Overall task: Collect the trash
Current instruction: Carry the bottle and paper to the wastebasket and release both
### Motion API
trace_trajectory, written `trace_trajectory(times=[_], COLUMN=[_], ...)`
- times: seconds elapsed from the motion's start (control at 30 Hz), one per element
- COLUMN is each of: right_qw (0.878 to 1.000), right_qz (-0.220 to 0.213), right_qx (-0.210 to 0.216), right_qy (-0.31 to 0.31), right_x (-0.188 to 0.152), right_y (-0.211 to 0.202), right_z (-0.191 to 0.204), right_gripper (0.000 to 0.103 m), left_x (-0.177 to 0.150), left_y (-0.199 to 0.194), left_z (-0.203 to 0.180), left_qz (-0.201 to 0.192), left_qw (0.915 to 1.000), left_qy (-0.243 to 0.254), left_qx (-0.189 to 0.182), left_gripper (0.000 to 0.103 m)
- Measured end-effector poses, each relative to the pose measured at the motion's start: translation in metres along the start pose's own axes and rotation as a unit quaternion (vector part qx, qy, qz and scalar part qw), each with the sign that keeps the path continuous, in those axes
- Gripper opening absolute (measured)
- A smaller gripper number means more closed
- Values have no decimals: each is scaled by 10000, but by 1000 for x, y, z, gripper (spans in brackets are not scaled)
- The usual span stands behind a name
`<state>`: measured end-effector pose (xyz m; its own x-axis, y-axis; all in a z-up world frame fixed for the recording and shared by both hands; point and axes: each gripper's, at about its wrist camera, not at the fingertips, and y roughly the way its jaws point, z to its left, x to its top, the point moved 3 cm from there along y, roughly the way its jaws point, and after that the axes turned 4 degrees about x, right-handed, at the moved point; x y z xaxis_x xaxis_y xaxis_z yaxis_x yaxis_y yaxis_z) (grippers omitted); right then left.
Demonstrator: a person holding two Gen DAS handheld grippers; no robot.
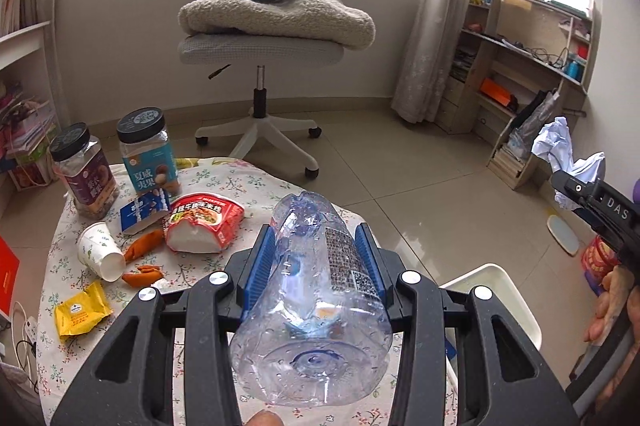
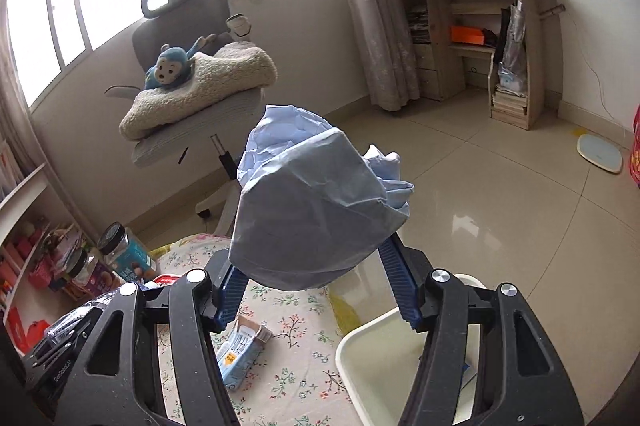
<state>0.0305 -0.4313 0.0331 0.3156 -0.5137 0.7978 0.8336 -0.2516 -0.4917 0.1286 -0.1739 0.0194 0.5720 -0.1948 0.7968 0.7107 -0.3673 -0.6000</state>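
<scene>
My left gripper (image 1: 318, 246) is shut on a crushed clear plastic bottle (image 1: 316, 290), held above the floral-cloth table (image 1: 240, 181). My right gripper (image 2: 316, 266) is shut on a crumpled pale blue paper wad (image 2: 316, 201); it also shows in the left wrist view (image 1: 560, 153) at far right. A white bin (image 2: 384, 358) stands by the table's right edge, below the right gripper; its rim shows in the left wrist view (image 1: 504, 290). On the table lie a red noodle bowl (image 1: 204, 222), a tipped paper cup (image 1: 100, 258), a yellow wrapper (image 1: 82, 314), orange peel (image 1: 144, 258) and a small carton (image 2: 240, 350).
Two lidded snack jars (image 1: 148, 153) (image 1: 82, 169) stand at the table's back left. An office chair (image 1: 260, 37) with a blanket and a plush monkey stands behind the table. Shelves (image 1: 528, 77) line the right wall. A scale (image 2: 600, 151) lies on the tiled floor.
</scene>
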Motion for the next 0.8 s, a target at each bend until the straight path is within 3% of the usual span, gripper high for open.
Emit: trace_trajectory(times=[0.17,0.47,0.8], right_qw=[9990,9928,9870], right_qz=[-61,-404,-528], right_qx=[-280,-723,-1061], right_qy=[333,862,1087], right_x=[3,12,15], right_y=[-9,-33,-47], right_z=[-37,-97,-133], right_gripper=[76,84,88], left_x=[-1,-9,-34], left_y=[1,8,28], left_z=[-37,-125,-212], left_qz=[46,216,802], left_qw=[9992,9928,9784], left_qy=[146,444,699], left_qx=[-377,-1090,-1773], left_gripper=[42,42,42])
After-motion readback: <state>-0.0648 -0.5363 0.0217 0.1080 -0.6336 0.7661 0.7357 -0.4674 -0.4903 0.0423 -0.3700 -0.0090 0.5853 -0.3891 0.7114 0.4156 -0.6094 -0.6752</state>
